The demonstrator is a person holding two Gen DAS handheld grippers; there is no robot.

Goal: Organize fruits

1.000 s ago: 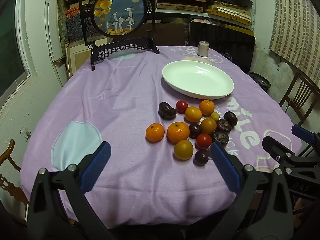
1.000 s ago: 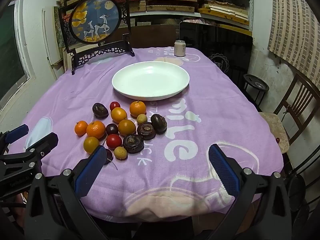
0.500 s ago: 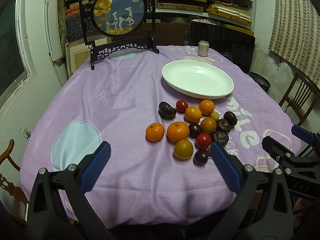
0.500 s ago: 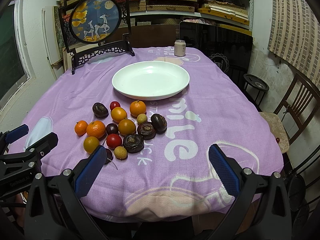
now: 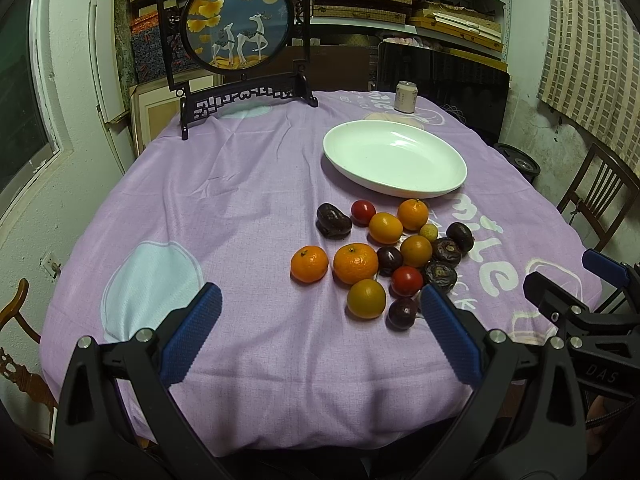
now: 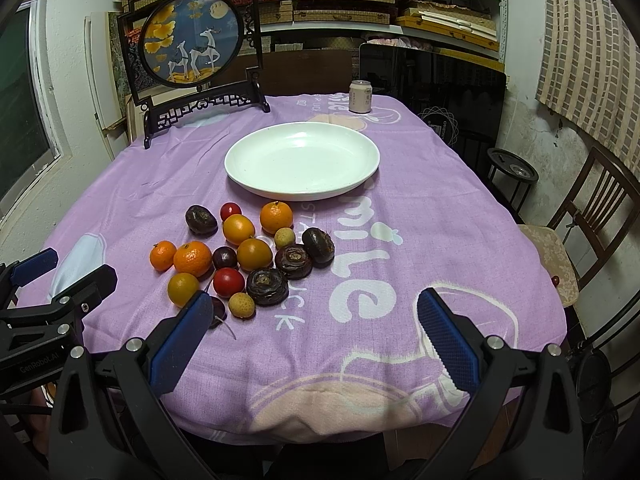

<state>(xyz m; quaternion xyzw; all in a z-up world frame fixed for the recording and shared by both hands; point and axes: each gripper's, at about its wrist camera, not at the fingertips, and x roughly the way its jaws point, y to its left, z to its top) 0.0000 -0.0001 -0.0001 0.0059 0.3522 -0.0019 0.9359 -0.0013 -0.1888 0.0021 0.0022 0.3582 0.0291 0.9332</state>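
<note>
From the left wrist view, the left gripper (image 5: pixel 320 326) hangs low over the near edge of the purple tablecloth (image 5: pixel 224 216), its blue-padded fingers spread wide with nothing between them. Ahead and a little to the right lies the cluster of fruits (image 5: pixel 384 258): oranges, red tomatoes and dark wrinkled ones bunched close together on the cloth, some touching. Just beyond them sits the white plate (image 5: pixel 394 158), bare inside. A drink can (image 5: pixel 406 97) stands near the far edge, and a round framed deer picture (image 5: pixel 239 30) stands on its dark stand at the back left. The right gripper's black frame pokes in at the right edge. From the right wrist view, the right gripper (image 6: pixel 310 332) likewise hovers above the near edge with its fingers wide apart and holding nothing; its left pad partly hides a dark fruit at the near end of the pile (image 6: pixel 244 254), which lies ahead to the left, near the plate (image 6: pixel 302 160).
</note>
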